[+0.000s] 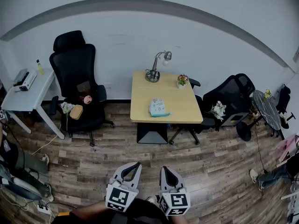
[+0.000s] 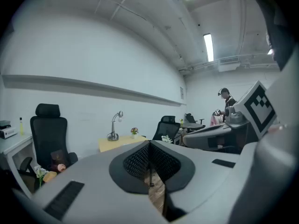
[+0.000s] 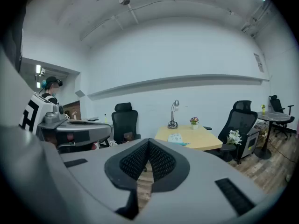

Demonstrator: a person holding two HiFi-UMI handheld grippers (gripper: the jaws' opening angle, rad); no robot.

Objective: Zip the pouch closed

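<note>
Left gripper (image 1: 134, 165) and right gripper (image 1: 166, 169), cut off at the head view's bottom edge, are closed and empty, well short of the table (image 1: 140, 94) bearing the pouch (image 1: 158, 107). Left gripper view: jaws together, pouch not visible. Right gripper view: jaws together, the pouch's zip too small to read.

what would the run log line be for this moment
stage: pouch untouched | left gripper: shut, empty | right gripper: shut, empty | pouch: lying on table, far from both | zip: too small to tell

Ahead of you, the pouch (image 1: 158, 107) lies on the table (image 1: 142, 101) near its front edge. The lamp (image 1: 155, 69) and flowers (image 1: 182, 80) stand behind it, with the left chair (image 1: 74, 73) and right chair (image 1: 231, 97) flanking the table.
</note>
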